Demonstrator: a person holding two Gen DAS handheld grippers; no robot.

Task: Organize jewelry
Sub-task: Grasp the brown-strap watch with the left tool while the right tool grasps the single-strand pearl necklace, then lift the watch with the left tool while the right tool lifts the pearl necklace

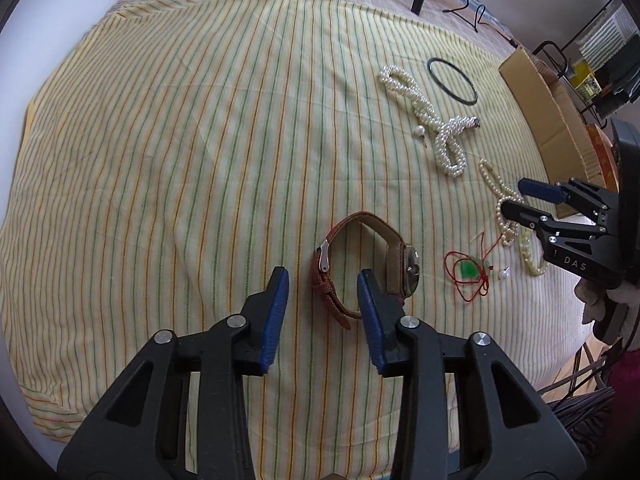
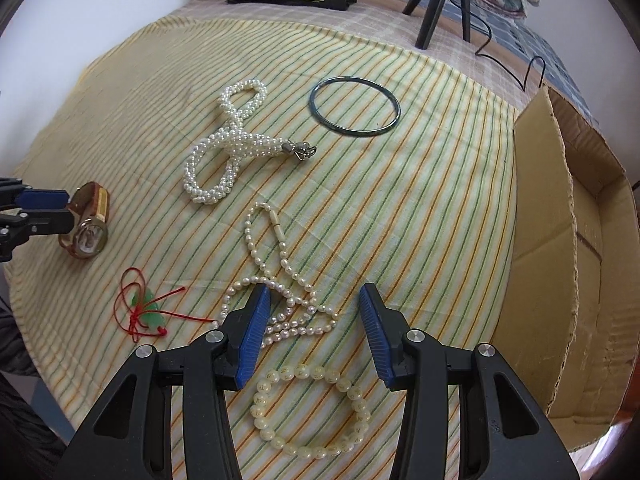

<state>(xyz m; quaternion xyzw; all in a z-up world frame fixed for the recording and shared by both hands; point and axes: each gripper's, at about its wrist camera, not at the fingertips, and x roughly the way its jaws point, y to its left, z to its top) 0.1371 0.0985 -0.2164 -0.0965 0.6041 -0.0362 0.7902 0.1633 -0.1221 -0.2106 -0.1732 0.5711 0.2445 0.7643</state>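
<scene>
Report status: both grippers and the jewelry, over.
Left gripper open, straddling watch strap. Right gripper open over thin pearl necklace. Nothing held. Cardboard box on the right, no obstruction.

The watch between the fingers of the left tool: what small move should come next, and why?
Probably close the left tool on the near strap of the watch. Its blue pads straddle that strap, one outside the band loop and one inside, with gaps visible on both sides, so nothing is gripped yet. The watch stands on its edge on the striped cloth.
</scene>
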